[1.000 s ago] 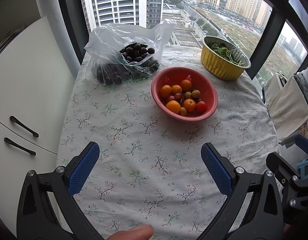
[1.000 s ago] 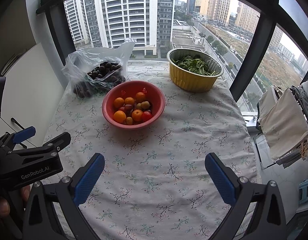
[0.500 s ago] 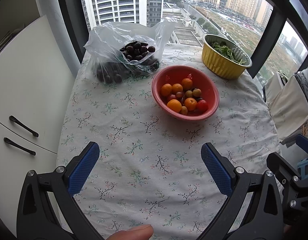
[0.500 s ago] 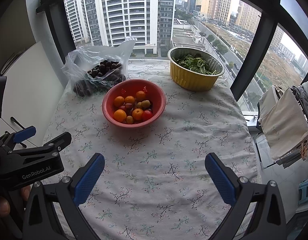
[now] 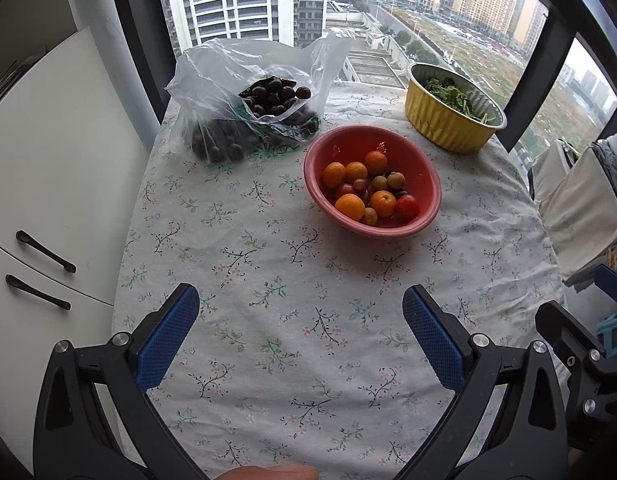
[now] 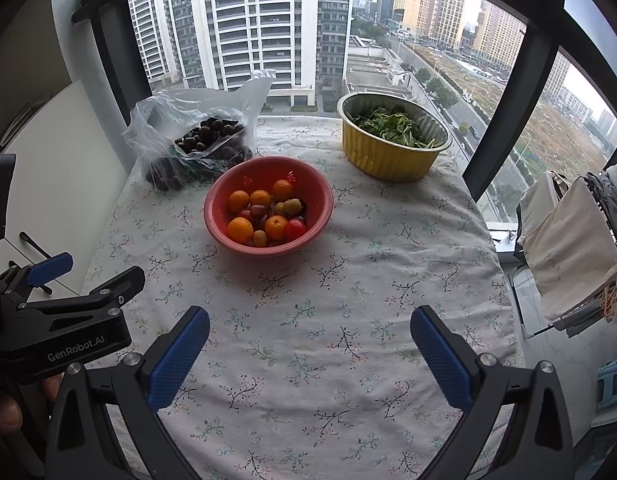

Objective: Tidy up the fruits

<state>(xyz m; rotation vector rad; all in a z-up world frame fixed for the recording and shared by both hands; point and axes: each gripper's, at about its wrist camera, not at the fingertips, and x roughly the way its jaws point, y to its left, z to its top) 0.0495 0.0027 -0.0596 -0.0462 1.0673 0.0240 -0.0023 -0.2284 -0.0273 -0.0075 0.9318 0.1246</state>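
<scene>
In the left wrist view, we see our left tongs spread wide at the bottom of the frame, holding nothing, above the flowered bench. Just above centre sits a red bowl of mixed fruits. A clear bag of dark fruit lies upper left, a yellow tub of greens upper right.

In the right wrist view, our right tongs are equally wide and empty, with the red bowl left of centre.
</scene>
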